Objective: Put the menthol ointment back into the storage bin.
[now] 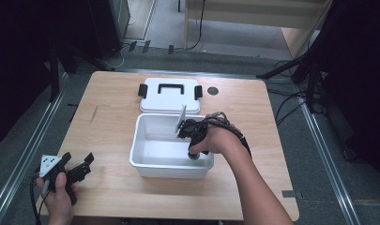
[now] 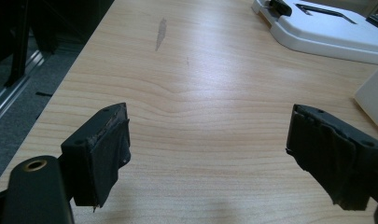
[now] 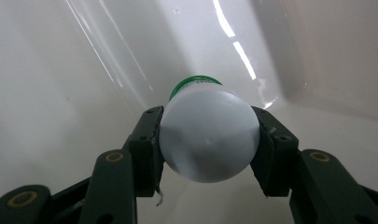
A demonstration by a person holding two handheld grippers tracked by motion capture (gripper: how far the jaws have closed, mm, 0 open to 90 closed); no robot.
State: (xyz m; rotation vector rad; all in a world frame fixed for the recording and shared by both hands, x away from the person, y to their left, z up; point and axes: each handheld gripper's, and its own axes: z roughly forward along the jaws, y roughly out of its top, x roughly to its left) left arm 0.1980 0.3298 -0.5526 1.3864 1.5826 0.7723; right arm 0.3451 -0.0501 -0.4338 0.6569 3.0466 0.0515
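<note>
— Where is the right gripper [image 1: 193,149]?

— Down inside the open white plastic bin [image 1: 145,161] in the middle of the wooden table [image 1: 108,117]. In the high view the person's right hand [image 1: 218,139] reaches over the bin's near right part, and the gripper points downward into it.

— Is it holding anything?

— Yes. In the right gripper view its two jaws are clamped on a small white bottle with a green cap [image 3: 207,133], one jaw on each side of the rounded white body. The green cap end points away from the camera, toward the bin's inner wall. Whether the bottle touches the bin floor, I cannot tell.

— And the left gripper [image 1: 79,166]?

— It sits at the near left corner of the table, held by the left hand [image 1: 56,197], well apart from the bin. In the left gripper view its jaws stand wide apart with nothing between them, just bare wood beneath.

— What else is on the table?

— The bin's white lid [image 1: 170,95], with a black handle and black side latches, lies flat just behind the bin. The left gripper view catches it at the upper right [image 2: 326,28]. A small dark round mark [image 1: 213,91] shows on the table just right of the lid.
</note>
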